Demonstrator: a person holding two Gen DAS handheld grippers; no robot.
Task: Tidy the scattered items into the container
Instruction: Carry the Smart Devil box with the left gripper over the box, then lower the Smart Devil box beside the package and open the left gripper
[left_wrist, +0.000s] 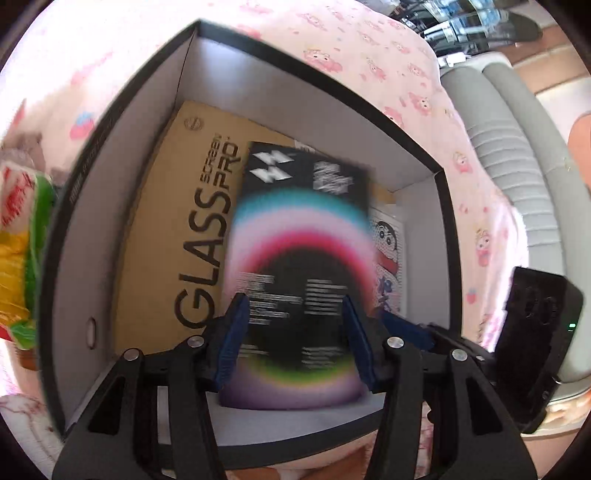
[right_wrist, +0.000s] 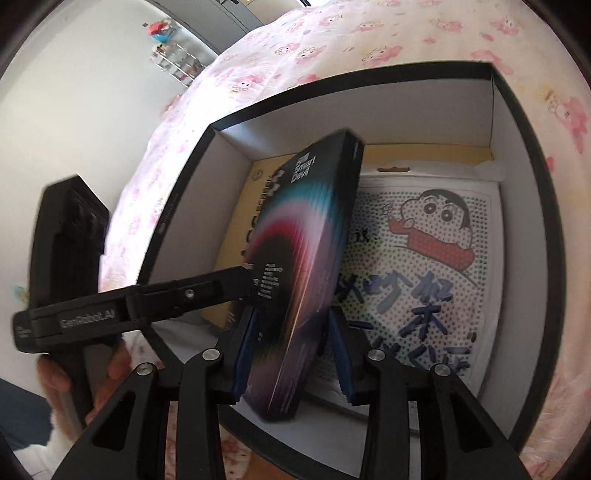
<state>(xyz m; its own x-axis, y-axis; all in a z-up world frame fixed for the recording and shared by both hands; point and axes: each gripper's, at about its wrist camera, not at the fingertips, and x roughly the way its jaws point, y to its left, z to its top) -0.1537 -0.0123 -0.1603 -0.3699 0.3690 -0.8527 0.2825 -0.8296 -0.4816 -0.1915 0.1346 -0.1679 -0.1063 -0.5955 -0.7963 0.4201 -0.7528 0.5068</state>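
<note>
Your right claw (right_wrist: 291, 354) grips the box (right_wrist: 306, 266) by its faces, on edge over the container (right_wrist: 517, 258); your left claw (left_wrist: 295, 332) clamps its sides. Release unevenly and it tips toward three o'clock, onto the cartoon pack (right_wrist: 424, 266).

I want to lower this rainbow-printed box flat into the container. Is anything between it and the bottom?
Nothing blocks the way down. The rainbow-printed box hangs inside the black container. Beneath it the brown GLASS package and the cartoon card already cover the floor, so it would land on them.
</note>
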